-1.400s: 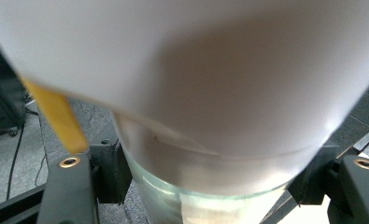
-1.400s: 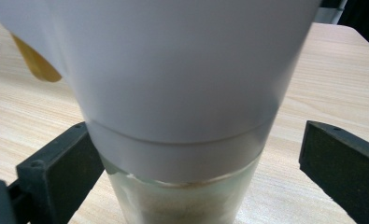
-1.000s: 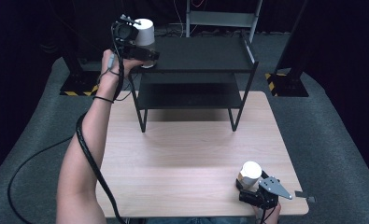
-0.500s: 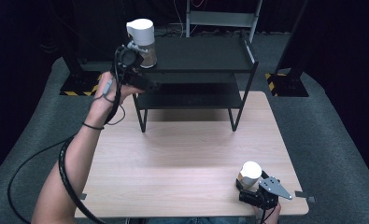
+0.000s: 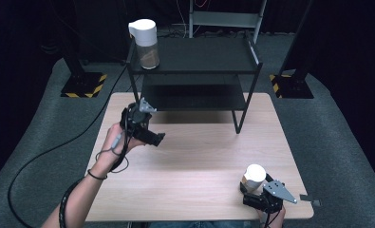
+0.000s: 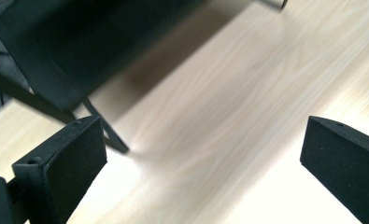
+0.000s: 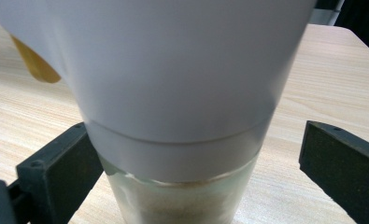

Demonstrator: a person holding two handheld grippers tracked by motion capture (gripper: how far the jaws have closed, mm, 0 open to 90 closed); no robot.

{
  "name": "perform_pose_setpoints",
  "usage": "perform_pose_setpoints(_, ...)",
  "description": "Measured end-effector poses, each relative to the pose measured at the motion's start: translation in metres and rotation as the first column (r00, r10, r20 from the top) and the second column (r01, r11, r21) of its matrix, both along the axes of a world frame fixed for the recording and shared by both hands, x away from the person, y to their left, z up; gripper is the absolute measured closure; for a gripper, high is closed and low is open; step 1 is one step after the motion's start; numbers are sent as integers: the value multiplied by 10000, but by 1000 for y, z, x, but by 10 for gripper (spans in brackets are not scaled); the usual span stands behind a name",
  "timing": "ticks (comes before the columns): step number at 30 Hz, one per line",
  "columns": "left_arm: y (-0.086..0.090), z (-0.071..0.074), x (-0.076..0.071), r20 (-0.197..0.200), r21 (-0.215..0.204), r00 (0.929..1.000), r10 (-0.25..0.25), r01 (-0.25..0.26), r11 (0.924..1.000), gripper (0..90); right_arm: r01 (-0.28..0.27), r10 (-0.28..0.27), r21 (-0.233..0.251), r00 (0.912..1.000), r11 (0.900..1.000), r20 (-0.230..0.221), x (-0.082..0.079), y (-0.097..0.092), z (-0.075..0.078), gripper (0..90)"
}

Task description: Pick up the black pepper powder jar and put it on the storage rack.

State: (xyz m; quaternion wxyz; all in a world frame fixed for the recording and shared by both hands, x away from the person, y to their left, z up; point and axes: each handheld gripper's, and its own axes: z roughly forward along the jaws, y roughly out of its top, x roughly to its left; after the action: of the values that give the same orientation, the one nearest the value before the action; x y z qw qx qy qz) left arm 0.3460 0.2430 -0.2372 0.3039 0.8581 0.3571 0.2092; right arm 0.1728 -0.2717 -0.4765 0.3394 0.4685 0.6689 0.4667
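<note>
In the high view the left tool (image 5: 149, 135) hangs over the left part of the wooden counter (image 5: 199, 156), just below and in front of the black shelf rack (image 5: 194, 71) that stands at the counter's far edge. The hand (image 5: 115, 142) that grips it comes in from the lower left of the frame, with a black cable (image 5: 42, 156) trailing off over the grey floor. In the left gripper view the jaws stand spread wide, one at the lower left and one at the lower right of the frame, with only bare wood between them; they have just been opening. A leg of the rack (image 6: 105, 128) and its dark lower shelf fill the upper left there.

A jar with a white lid (image 5: 145, 43) stands upright on the rack's top shelf, at its left end, in the upper left of the high view, well apart from the left tool.

A second jar with a white lid (image 5: 254, 177) stands upright on the counter in the lower right of the high view. The right tool (image 5: 252, 187) sits at the counter's near edge with this jar between its jaws. In the right gripper view the jar (image 7: 182, 116) takes up the middle of the frame, white lid above, clear glass with a pale brown filling below. The left jaw lies against the jar's side; the right jaw stands clear of it with wood showing in the gap, so the right tool is spread around the jar, not pinching it.
</note>
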Motion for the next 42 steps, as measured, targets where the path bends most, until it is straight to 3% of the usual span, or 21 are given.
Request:
perform_pose_setpoints(3,2,-29,-7,-250,-84,9996,135,-137,9999,0,-6,6,0,10000,10000,-5,0,0,0,0)
perform_pose_setpoints(5,1,-45,-11,-402,107,9991,151,-147,9998,0,-8,8,-15,10000,10000,-7,0,0,0,1)
perform_pose_setpoints(10,10,-98,-13,-1056,-325,9943,131,-166,9993,0,9,-9,-26,10000,10000,-10,0,1,0,0)
perform_pose_setpoints(13,15,-125,-14,-1428,-739,9891,350,-459,9962,0,34,-34,-12,10000,10000,-6,0,1,0,0)
perform_pose_setpoints(15,13,-140,-21,-1344,-683,9890,611,-708,9952,0,23,-23,-33,10000,10000,-12,0,1,0,1)
perform_pose_setpoints(19,14,-157,-32,-1174,-972,9879,1010,-1126,9889,0,-4,4,-55,10000,10000,-58,1,1,1,0)
perform_pose_setpoints(24,15,-173,-42,-1031,-1022,9853,1362,-1467,9839,0,15,-15,-15,10000,10000,-2,0,0,0,0)
perform_pose_setpoints(29,25,-190,-52,-1108,-1611,9792,1702,-1867,9691,0,11,-11,8,10000,10000,20,0,0,0,0)
perform_pose_setpoints(34,31,-201,-62,-781,-2054,9780,1936,-2058,9568,0,9,-9,-14,10000,10000,44,-1,0,-1,0)
perform_pose_setpoints(38,31,-202,-63,-776,-2090,9761,2031,-2151,9540,0,-4,4,-58,10000,10000,24,0,1,0,0)
perform_pose_setpoints(42,23,-201,-64,-631,-1727,9763,2072,-2152,9612,0,41,-41,-6,10000,10000,43,-1,1,-1,0)
